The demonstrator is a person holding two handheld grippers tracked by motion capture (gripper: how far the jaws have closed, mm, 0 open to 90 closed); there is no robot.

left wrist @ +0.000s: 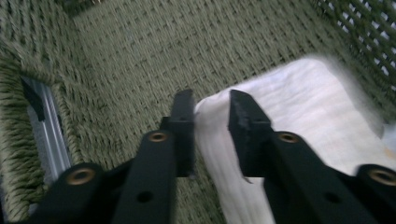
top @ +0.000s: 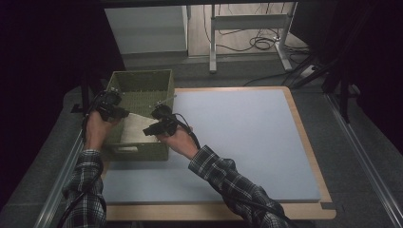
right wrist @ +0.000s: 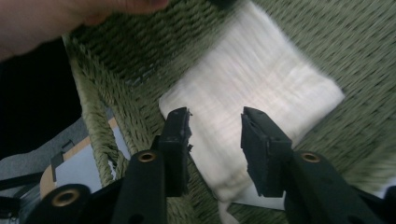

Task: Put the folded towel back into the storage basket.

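A folded white cloth (right wrist: 247, 93) was seen lying flat on the bottom of the green woven basket (top: 142, 78) at the table's far left corner. Both the left gripper (left wrist: 210, 105) and the right gripper (right wrist: 215, 122) were held spread just above it, pinching nothing.

The white folded cloth (right wrist: 243, 93) is smeared with motion blur, its weave unreadable, and its near end is hidden behind the right gripper (right wrist: 215, 135) jaws in the right gripper view.
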